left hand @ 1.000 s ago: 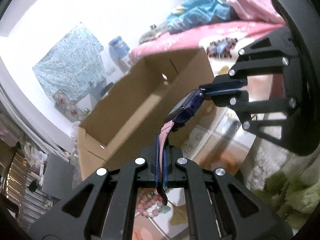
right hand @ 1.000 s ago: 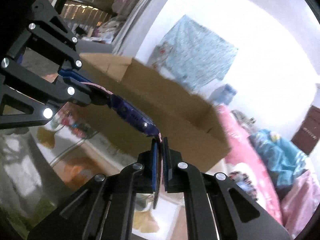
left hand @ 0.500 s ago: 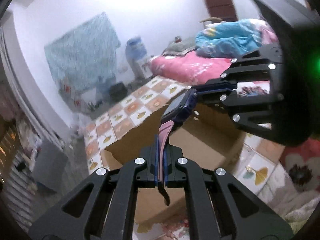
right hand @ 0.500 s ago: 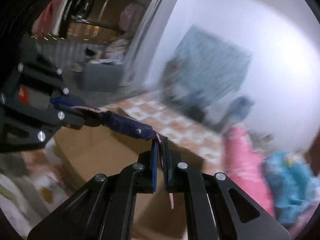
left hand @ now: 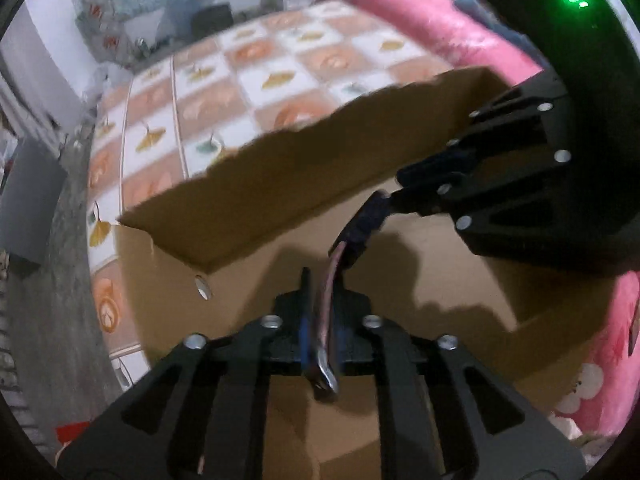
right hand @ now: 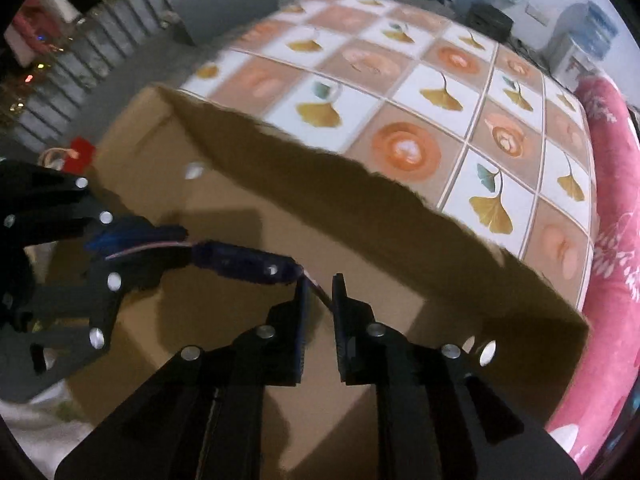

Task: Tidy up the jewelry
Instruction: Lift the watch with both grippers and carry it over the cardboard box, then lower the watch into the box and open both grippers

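While the left gripper (left hand: 323,312) is clamping the pink strap of the purple-cased wristwatch (left hand: 362,226) over the open brown cardboard box (right hand: 224,204) at frame centre, the right gripper (right hand: 318,300) is standing parted around its other strap, so the drop seems nearly due.

I see: leaf-and-flower patterned floor mat (right hand: 440,92) | pink bedding (left hand: 432,16) | grey cabinet (left hand: 24,208) | red item (right hand: 82,152)
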A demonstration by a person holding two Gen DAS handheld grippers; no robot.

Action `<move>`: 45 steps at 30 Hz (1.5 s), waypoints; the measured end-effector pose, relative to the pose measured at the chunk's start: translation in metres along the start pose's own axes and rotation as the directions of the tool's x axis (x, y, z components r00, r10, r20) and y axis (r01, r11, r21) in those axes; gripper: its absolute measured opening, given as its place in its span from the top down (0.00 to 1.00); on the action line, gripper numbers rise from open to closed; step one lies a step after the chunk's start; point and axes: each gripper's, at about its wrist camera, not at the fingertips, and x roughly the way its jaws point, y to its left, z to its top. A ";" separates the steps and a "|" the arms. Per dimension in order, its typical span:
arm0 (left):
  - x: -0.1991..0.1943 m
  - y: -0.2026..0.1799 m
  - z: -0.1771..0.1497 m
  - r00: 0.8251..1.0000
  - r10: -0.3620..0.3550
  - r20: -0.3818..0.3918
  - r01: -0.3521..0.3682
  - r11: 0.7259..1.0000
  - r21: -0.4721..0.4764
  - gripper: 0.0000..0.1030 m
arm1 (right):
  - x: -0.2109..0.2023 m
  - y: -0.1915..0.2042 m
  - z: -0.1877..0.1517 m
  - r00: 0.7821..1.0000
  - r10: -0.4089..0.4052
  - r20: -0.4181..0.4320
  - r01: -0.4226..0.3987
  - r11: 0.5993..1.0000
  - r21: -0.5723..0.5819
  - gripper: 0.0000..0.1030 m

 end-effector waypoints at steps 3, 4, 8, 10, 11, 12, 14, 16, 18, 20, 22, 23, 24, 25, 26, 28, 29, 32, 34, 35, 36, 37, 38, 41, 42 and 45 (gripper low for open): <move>0.005 0.015 0.007 1.000 0.016 0.005 -0.016 0.999 -0.052 0.69 | 0.013 -0.014 0.004 1.000 0.017 -0.016 -0.016 0.997 0.075 0.74; 0.001 0.019 0.009 1.000 0.000 0.022 0.002 0.998 -0.066 0.69 | 0.014 -0.017 0.004 1.000 0.027 -0.013 -0.026 0.995 0.095 0.74; -0.030 0.022 0.006 0.989 0.040 0.140 -0.030 0.997 -0.071 0.53 | 0.007 -0.024 -0.001 1.000 0.025 0.014 -0.027 0.992 0.126 0.74; -0.045 0.023 0.001 0.979 0.056 0.194 -0.043 0.997 -0.068 0.45 | 0.002 -0.021 -0.002 0.999 0.026 0.022 -0.029 0.991 0.130 0.74; -0.054 0.024 -0.003 0.975 0.064 0.214 -0.050 0.996 -0.073 0.42 | -0.001 -0.020 -0.003 0.999 0.028 0.024 -0.031 0.991 0.132 0.74; -0.061 0.025 -0.008 0.970 0.071 0.235 -0.054 0.995 -0.078 0.39 | -0.001 -0.017 -0.002 0.999 0.034 0.028 -0.038 0.991 0.131 0.74; -0.080 0.028 -0.021 0.957 0.073 0.281 -0.047 0.994 -0.099 0.33 | 0.001 -0.011 0.001 0.998 0.052 0.025 -0.055 0.991 0.124 0.74; -0.095 0.032 -0.037 0.944 0.079 0.321 -0.039 0.991 -0.128 0.28 | 0.002 -0.001 0.004 0.997 0.069 0.028 -0.071 0.992 0.107 0.73; -0.105 0.036 -0.053 0.936 0.088 0.342 -0.039 0.988 -0.149 0.21 | 0.009 0.015 0.013 0.996 0.080 0.028 -0.081 0.995 0.066 0.61; -0.113 0.038 -0.073 0.929 0.099 0.357 -0.038 0.984 -0.174 0.20 | 0.015 0.029 0.020 0.997 0.069 0.034 -0.070 0.997 0.029 0.51; -0.116 0.040 -0.089 0.927 0.104 0.360 -0.036 0.981 -0.193 0.18 | 0.028 0.050 0.030 0.999 0.025 0.021 -0.024 0.998 -0.057 0.51; -0.116 0.041 -0.098 0.927 0.106 0.360 -0.033 0.979 -0.203 0.18 | 0.034 0.056 0.034 1.000 -0.002 0.008 0.003 0.997 -0.079 0.51; -0.116 0.042 -0.107 0.929 0.108 0.355 -0.031 0.976 -0.214 0.18 | 0.039 0.058 0.035 1.000 -0.021 -0.005 0.020 0.996 -0.087 0.51; -0.116 0.042 -0.113 0.930 0.109 0.350 -0.032 0.975 -0.220 0.18 | 0.045 0.060 0.037 0.999 -0.034 -0.024 0.032 0.995 -0.090 0.51; -0.115 0.043 -0.120 0.932 0.111 0.345 -0.033 0.974 -0.225 0.18 | 0.051 0.061 0.038 0.998 -0.048 -0.043 0.044 0.995 -0.092 0.51; -0.114 0.044 -0.132 0.932 0.131 0.337 -0.051 0.971 -0.235 0.18 | 0.057 0.060 0.037 0.996 -0.075 -0.054 0.070 0.993 -0.092 0.48; -0.113 0.044 -0.137 0.932 0.135 0.337 -0.056 0.970 -0.235 0.18 | 0.056 0.059 0.037 0.996 -0.076 -0.054 0.071 0.994 -0.083 0.48; -0.110 0.043 -0.149 0.932 0.156 0.327 -0.083 0.970 -0.228 0.18 | 0.054 0.050 0.036 0.996 -0.067 -0.060 0.065 0.997 -0.039 0.48; -0.110 0.041 -0.155 0.931 0.161 0.329 -0.090 0.972 -0.219 0.18 | 0.054 0.048 0.035 0.996 -0.066 -0.054 0.064 0.997 -0.035 0.48; -0.110 0.038 -0.158 0.929 0.163 0.331 -0.095 0.972 -0.214 0.18 | 0.053 0.048 0.034 0.997 -0.067 -0.049 0.066 0.997 -0.029 0.48; -0.111 0.035 -0.160 0.928 0.163 0.336 -0.097 0.974 -0.204 0.18 | 0.053 0.048 0.034 0.997 -0.069 -0.045 0.068 0.997 -0.026 0.48; -0.111 0.031 -0.161 0.926 0.161 0.341 -0.098 0.976 -0.194 0.18 | 0.053 0.048 0.033 0.997 -0.073 -0.038 0.072 0.997 -0.024 0.48; -0.112 0.025 -0.162 0.925 0.159 0.346 -0.101 0.978 -0.180 0.18 | 0.052 0.048 0.033 0.997 -0.075 -0.031 0.074 0.997 -0.018 0.48; -0.112 0.003 -0.170 0.925 0.141 0.353 -0.105 0.987 -0.121 0.18 | 0.053 0.049 0.033 0.997 -0.078 -0.019 0.078 0.997 0.009 0.48; -0.112 -0.003 -0.174 0.925 0.130 0.357 -0.100 0.990 -0.102 0.18 | 0.052 0.048 0.033 0.997 -0.080 -0.016 0.080 0.997 0.019 0.48; -0.109 -0.027 -0.180 0.927 0.078 0.366 -0.072 0.997 -0.031 0.18 | 0.035 0.040 0.027 0.999 -0.025 0.031 0.023 0.998 0.058 0.48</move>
